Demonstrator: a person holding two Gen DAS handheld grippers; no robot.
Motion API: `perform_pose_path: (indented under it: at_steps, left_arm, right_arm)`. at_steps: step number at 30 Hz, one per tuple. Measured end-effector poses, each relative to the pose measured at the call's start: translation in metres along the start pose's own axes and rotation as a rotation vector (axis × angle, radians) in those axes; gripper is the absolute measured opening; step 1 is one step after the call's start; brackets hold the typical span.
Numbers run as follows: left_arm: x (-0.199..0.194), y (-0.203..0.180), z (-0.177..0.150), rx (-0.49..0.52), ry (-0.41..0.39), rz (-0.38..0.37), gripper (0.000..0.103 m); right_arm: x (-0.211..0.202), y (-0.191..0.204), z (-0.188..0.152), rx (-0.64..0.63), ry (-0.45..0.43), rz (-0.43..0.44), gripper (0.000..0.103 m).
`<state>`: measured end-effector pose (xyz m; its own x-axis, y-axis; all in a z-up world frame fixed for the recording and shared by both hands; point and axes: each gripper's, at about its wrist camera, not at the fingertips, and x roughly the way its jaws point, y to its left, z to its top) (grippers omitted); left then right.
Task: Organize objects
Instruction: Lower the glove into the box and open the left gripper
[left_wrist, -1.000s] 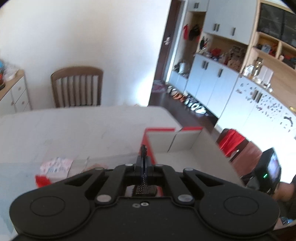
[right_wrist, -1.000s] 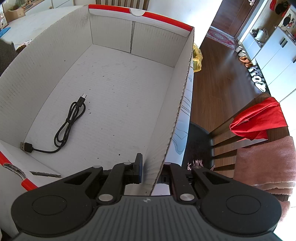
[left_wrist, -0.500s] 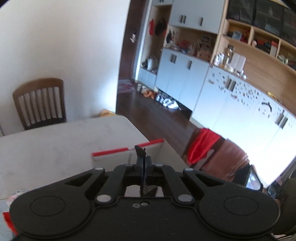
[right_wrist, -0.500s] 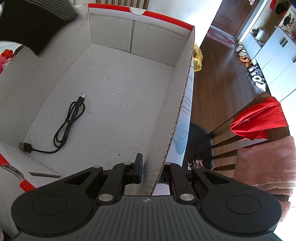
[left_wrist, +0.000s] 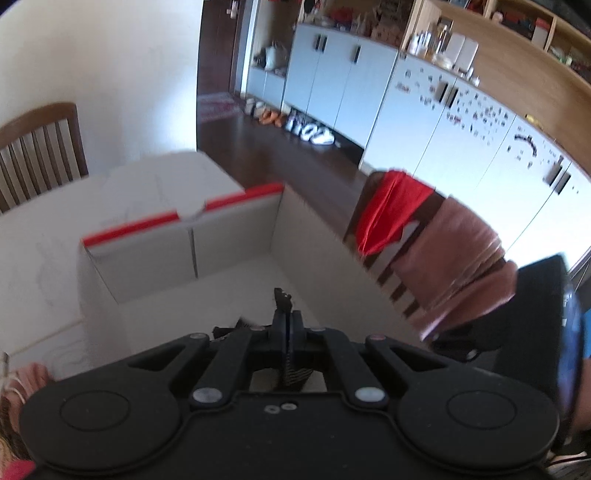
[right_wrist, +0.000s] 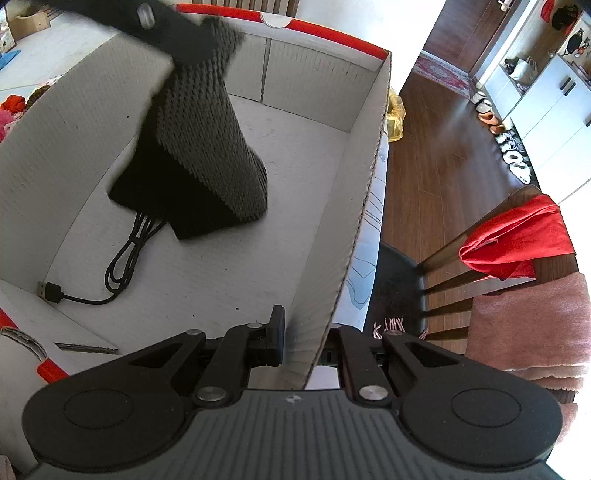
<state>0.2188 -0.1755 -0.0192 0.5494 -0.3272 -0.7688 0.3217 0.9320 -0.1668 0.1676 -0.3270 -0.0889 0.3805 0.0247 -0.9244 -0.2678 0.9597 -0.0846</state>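
The left gripper (left_wrist: 286, 325), pressed together on a dark knitted cloth (right_wrist: 210, 147), now hangs it inside the white cardboard box with red rim (right_wrist: 317, 92), hiding part of the black USB cable (right_wrist: 118, 262); earlier the cloth sat above the box's corner. The right gripper (right_wrist: 306, 343) still pinches the box's side wall, its outer finger hidden.

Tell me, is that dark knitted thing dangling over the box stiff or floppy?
Probably floppy: the dark knitted cloth hangs in a loose fold from the left hand-held gripper above the cardboard box. It looks light, held by one edge. It will likely slump over the black cable when released.
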Motion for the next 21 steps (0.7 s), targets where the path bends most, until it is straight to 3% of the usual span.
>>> perform_pose_path:
  at_steps: [10, 15, 21]
  left_arm:
    - [0.038, 0.007, -0.027, 0.019, 0.173, 0.04, 0.001]
    - [0.043, 0.01, -0.035, 0.017, 0.214, 0.057, 0.013]
    - [0.039, 0.009, -0.038, 0.017, 0.206, 0.065, 0.033]
  right_arm:
    - [0.0, 0.001, 0.0, 0.001, 0.002, -0.001, 0.01]
    - [0.0, 0.001, 0.0, 0.002, 0.003, -0.001, 0.01]
    - [0.001, 0.001, 0.0, 0.003, 0.004, -0.001, 0.01]
